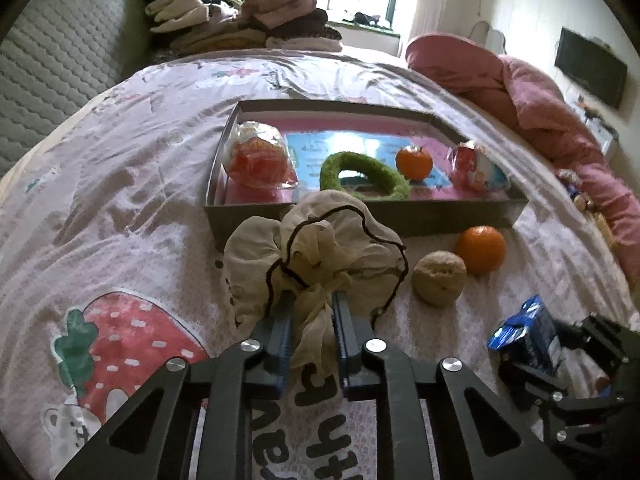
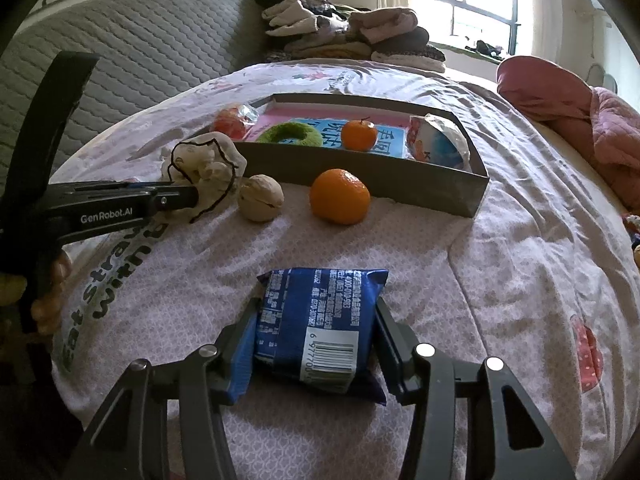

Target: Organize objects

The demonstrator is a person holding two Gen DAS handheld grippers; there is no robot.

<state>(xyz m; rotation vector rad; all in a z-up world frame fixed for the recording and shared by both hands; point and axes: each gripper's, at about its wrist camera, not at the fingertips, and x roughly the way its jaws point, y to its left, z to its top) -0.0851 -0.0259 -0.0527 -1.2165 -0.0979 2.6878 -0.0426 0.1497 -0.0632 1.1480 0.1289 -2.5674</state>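
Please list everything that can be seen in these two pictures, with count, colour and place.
box: 1, grey, on the bed
wrapped snack: 1, red-orange, box left end
ring: 1, green, box middle
oranges: 2, orange, one in box, one before it
wrapped package: 1, red, white and blue, box right end
walnut: 1, beige, beside the outer orange
scrunchie: 1, cream, dark-edged, in left gripper
blue packet: 1, between right gripper's fingers
folded clothes: pile, far end
pink quilt: 1, right side
left gripper: shut on scrunchie
right gripper: shut on blue packet
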